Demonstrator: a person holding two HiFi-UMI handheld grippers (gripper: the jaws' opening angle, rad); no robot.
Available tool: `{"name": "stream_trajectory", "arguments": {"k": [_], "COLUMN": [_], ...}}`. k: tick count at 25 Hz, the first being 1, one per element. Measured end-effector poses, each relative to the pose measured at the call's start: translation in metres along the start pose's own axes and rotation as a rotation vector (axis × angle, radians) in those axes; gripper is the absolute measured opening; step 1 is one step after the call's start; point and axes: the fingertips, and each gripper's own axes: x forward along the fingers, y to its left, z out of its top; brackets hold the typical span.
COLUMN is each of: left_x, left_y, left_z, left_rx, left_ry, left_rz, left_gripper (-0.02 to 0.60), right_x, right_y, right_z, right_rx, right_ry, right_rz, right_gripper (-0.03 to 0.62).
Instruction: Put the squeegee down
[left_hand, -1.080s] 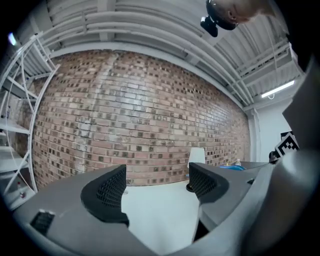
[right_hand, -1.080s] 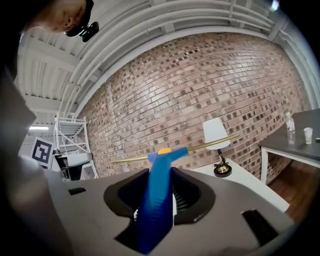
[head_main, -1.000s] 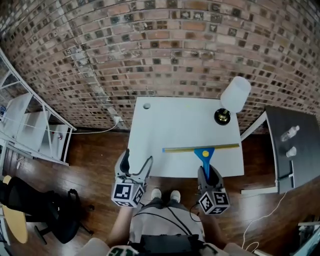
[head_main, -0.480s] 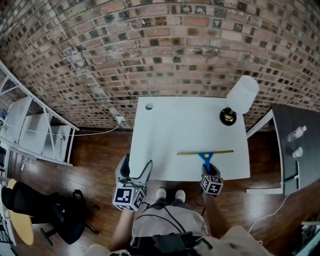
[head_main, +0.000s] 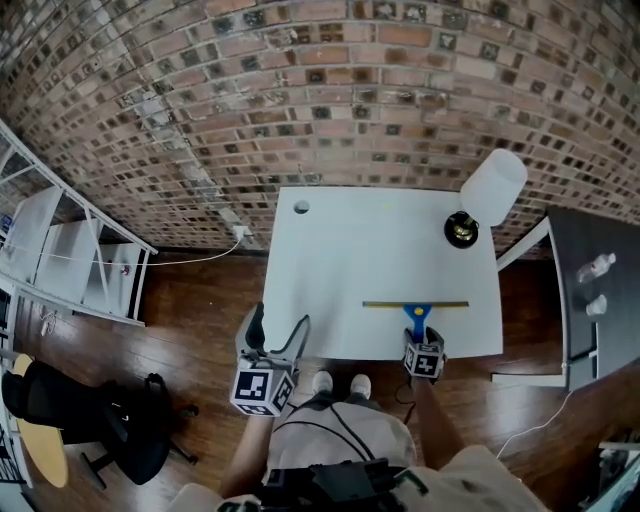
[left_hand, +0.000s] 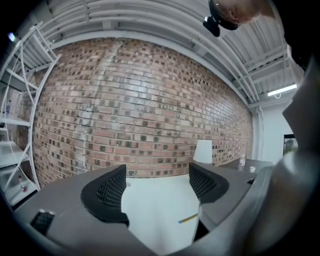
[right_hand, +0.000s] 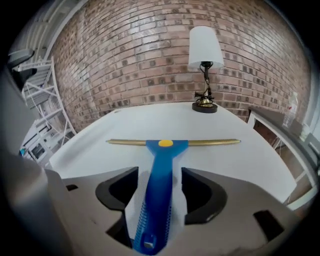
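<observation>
Squeegee (right_hand: 165, 150) lies by the bench's (head_main: 340, 250) front edge; right tongs (right_hand: 159, 175) opening, pads clear of its handle. Left tongs (left_hand: 157, 184) agape, empty.

Loft-like workroom, bare brick wall (head_main: 300, 100), white table (head_main: 350, 250), table lamp (head_main: 490, 190), wooden floor (head_main: 190, 320), metal shelving (head_main: 60, 260)
</observation>
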Motion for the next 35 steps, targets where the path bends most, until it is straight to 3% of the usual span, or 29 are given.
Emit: {"name": "stream_trajectory", "arguments": {"k": [1, 3, 5, 10, 13, 15, 16, 21, 28, 35], "left_x": [0.003, 0.008, 0.013, 0.022, 0.027, 0.027, 0.027, 0.032, 0.032, 0.037], "left_y": [-0.002, -0.006, -0.009, -0.011, -0.009, -0.009, -0.010, -0.014, -0.012, -0.010], "left_z": [-0.002, -0.007, -0.009, 0.005, 0.019, 0.024, 0.025, 0.039, 0.048, 0.051], "left_rx": [0.004, 0.016, 0.030, 0.067, 0.092, 0.115, 0.122, 0.109, 0.103, 0.094], "left_ry": [-0.004, -0.002, 0.001, -0.027, -0.057, -0.066, -0.063, -0.083, -0.113, -0.119], "left_rz": [-0.005, -0.016, -0.027, -0.044, -0.045, -0.051, -0.056, -0.072, -0.078, -0.101], "left_gripper": [0.383, 0.383, 0.383, 0.383, 0.383, 0.383, 0.383, 0.383, 0.383, 0.383], "right_x": [-0.008, -0.026, -0.054, -0.172, -0.223, -0.237, -0.242, -0.262, -0.257, -0.255], "right_y": [0.004, 0.010, 0.021, 0.085, 0.105, 0.117, 0.121, 0.137, 0.161, 0.163], "right_z": [0.009, 0.030, 0.069, 0.210, 0.264, 0.280, 0.285, 0.303, 0.301, 0.298], "right_rx": [-0.017, 0.000, 0.011, -0.088, -0.096, -0.127, -0.132, -0.159, -0.229, -0.206], "right_ry": [-0.004, -0.077, -0.242, -0.721, -0.868, -0.872, -0.871, -0.941, -0.884, -0.871], "right_rz": [0.001, 0.016, 0.061, 0.244, 0.295, 0.302, 0.306, 0.321, 0.334, 0.342], "right_gripper": [0.333, 0.342, 0.342, 0.342, 0.346, 0.446, 0.462, 0.462, 0.457, 0.456]}}
